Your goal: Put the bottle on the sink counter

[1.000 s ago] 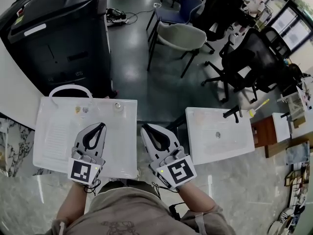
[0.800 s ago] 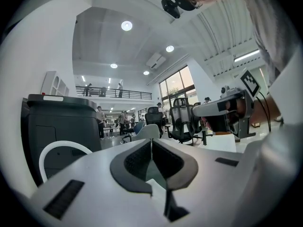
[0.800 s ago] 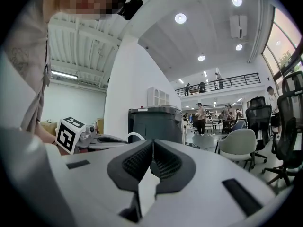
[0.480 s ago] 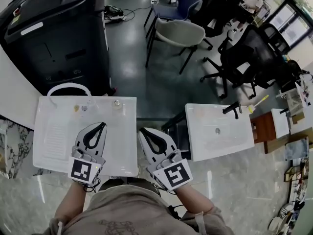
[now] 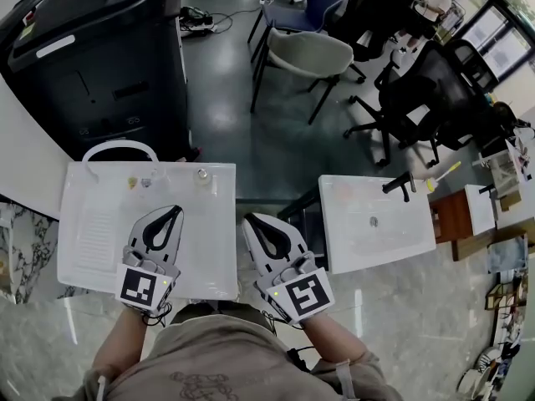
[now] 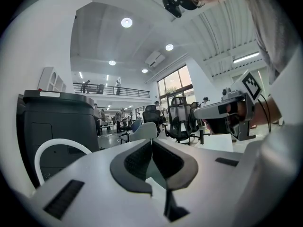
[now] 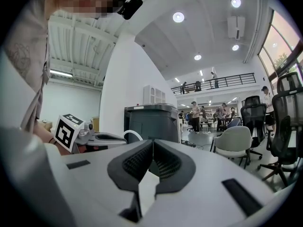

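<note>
No bottle can be made out in any view. My left gripper (image 5: 174, 213) hangs over the near right part of a white sink counter (image 5: 92, 249), jaws shut and empty. The right gripper (image 5: 248, 220) hovers just off that counter's right edge, over the gap to a second white sink (image 5: 401, 241); it too is shut on nothing. In the left gripper view the closed tips (image 6: 151, 141) point at chairs, with the right gripper (image 6: 222, 110) beside them. The right gripper view shows its closed tips (image 7: 152, 143) and the left gripper (image 7: 94, 137) to the left.
A white arched faucet (image 5: 117, 149) and small fittings (image 5: 201, 175) sit at the left counter's far edge. The right sink carries a black faucet (image 5: 397, 186). A large black machine (image 5: 92, 57) stands behind the left counter. Office chairs (image 5: 309, 57) fill the floor beyond.
Both grippers stay shut and almost in place; the right one only wobbles slightly left and back. Nothing was taken or let go.
</note>
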